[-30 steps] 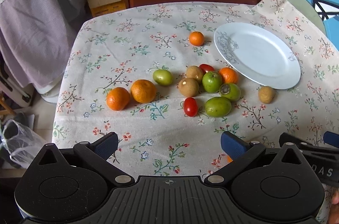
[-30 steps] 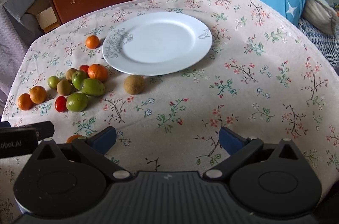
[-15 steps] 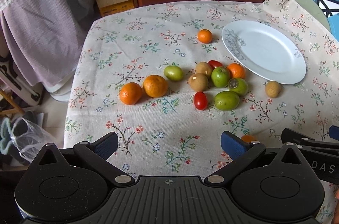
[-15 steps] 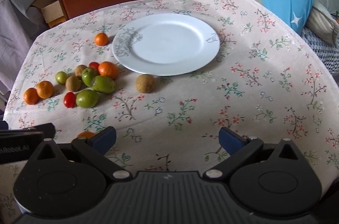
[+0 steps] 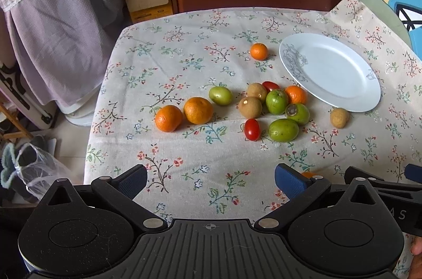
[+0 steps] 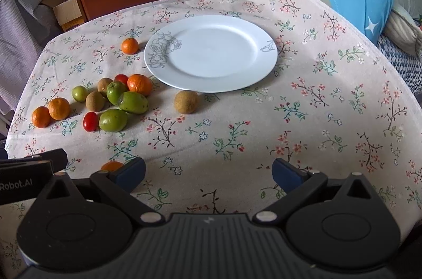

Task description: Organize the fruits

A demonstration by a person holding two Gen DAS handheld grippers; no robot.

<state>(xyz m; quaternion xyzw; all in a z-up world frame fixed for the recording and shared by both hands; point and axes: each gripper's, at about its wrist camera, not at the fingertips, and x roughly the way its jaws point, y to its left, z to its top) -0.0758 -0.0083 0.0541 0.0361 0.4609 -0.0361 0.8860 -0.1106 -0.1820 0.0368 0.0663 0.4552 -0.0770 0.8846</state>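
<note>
Both grippers (image 5: 211, 180) (image 6: 208, 172) spread wide, empty | fruits (image 5: 275, 101) small, round, roll easily, tomato (image 5: 252, 129) soft | pinch across middle, gently | plate (image 6: 263, 60) bare

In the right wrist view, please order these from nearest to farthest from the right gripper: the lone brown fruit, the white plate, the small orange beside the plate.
1. Lone brown fruit, just before the plate's near rim.
2. White plate, centre.
3. Small orange, far left of the plate.
</note>
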